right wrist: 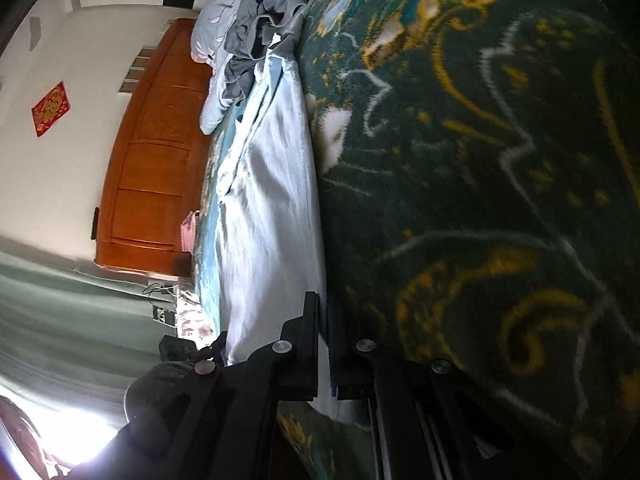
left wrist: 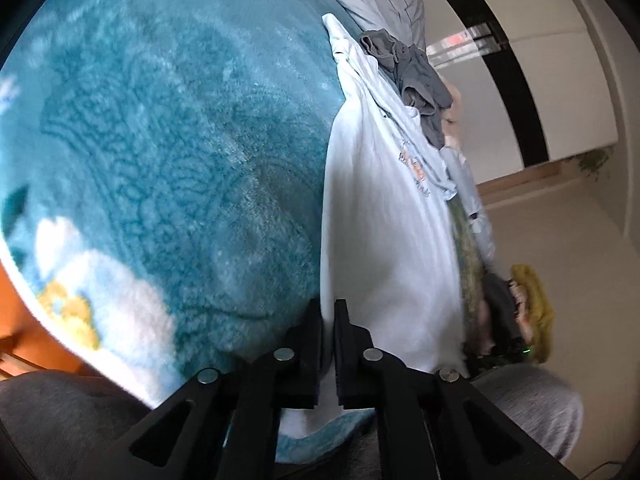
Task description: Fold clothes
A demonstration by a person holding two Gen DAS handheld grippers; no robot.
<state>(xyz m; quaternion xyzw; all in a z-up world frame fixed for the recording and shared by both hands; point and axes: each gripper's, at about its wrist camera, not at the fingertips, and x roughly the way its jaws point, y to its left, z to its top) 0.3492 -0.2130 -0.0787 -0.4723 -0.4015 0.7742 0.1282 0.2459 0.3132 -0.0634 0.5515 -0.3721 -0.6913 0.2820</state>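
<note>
I read the pale blue shirt as light, limp cotton that will sag and crease wherever it is unsupported, so the hem edge and corners are the places to hold. It lies spread on the teal blanket of the bed, a crumpled grey garment at its far end. My left gripper has its jaws nearly together, an edge of the shirt pinched between them. My right gripper is likewise narrow, its jaws clamping another edge of the same shirt.
</note>
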